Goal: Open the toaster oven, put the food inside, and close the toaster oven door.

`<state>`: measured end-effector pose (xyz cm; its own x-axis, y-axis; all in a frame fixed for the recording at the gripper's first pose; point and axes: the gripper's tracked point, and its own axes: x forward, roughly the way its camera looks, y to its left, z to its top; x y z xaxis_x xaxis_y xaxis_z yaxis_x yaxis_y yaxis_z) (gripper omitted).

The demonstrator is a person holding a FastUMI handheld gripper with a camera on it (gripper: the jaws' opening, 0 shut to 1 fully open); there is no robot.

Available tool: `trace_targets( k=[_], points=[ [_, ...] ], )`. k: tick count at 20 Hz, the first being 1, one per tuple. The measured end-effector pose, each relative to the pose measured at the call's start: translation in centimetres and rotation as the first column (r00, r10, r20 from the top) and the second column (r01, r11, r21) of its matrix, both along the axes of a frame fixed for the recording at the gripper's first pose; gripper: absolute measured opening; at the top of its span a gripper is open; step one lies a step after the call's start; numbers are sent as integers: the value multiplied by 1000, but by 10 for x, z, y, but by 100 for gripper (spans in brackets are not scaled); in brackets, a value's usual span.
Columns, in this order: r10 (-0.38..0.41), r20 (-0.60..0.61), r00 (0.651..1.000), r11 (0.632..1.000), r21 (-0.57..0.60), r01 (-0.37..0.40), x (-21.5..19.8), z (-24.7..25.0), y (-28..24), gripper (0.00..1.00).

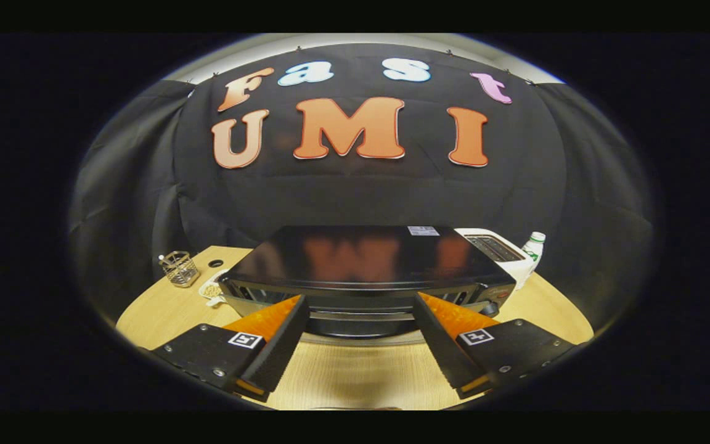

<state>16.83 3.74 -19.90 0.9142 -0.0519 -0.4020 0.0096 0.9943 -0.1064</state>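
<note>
i hold the tool [361, 308] spread wide, grasping nothing, just before the toaster oven [364, 271]; its door looks closed, so every step remains.

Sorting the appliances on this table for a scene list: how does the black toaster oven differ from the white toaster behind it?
The toaster oven is black, wide and flat-topped; the white toaster is much smaller, with slots in its top. The toaster oven sits just ahead of the open gripper, its front door facing the fingers; the toaster stands farther back, beside a bottle. Both rest on the wooden table.
</note>
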Motion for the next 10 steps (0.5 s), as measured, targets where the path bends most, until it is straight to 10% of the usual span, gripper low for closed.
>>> trace_targets(
  k=[10],
  points=[
    [9,-28,1000,998,63,-7,-7,-12,-1,99]
  ],
)
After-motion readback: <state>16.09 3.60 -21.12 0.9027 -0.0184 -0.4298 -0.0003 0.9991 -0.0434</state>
